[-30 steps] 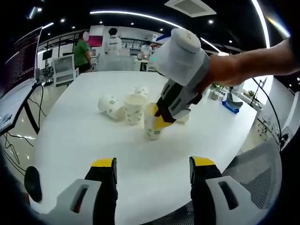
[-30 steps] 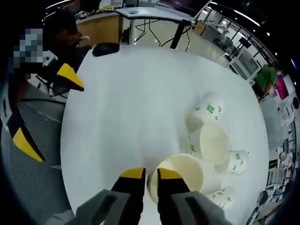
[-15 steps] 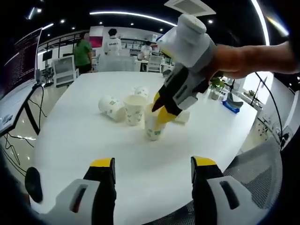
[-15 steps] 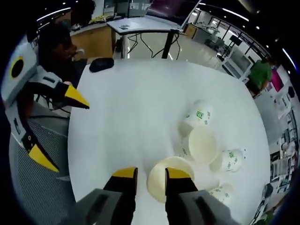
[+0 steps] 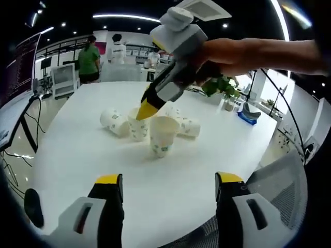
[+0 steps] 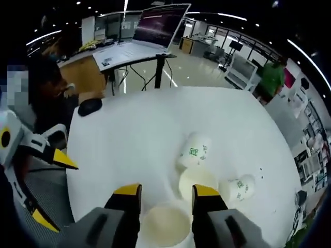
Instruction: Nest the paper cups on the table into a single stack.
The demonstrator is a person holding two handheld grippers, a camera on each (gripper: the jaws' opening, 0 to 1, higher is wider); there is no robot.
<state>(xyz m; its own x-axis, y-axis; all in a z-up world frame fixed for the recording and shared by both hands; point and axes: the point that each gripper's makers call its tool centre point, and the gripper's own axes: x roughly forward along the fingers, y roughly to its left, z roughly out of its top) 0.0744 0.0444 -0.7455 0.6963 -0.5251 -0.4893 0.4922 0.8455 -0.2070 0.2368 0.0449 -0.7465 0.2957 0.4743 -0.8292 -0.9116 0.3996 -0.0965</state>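
Note:
Several white paper cups with green print sit in a cluster on the white table (image 5: 77,155). One upright cup (image 5: 163,135) stands nearest me, another upright cup (image 5: 137,127) behind it. A cup (image 5: 114,121) lies on its side at the left and another (image 5: 188,126) at the right. My left gripper (image 5: 169,181) is open, low and well short of the cluster. My right gripper (image 5: 147,109) hangs just above the cups, held by a hand. In the right gripper view the right gripper (image 6: 166,192) is open above the near upright cup (image 6: 166,226), not touching it.
A black mouse (image 6: 89,106) lies near the table's far edge. A desk with a monitor (image 6: 155,26) stands beyond it. A mesh chair (image 5: 274,181) sits at the table's near right. People stand far behind. The left gripper (image 6: 51,189) shows at the left edge.
My right gripper has opened, let go of the near cup's rim and risen away toward the back cups. That cup now stands alone. The left gripper has stayed open.

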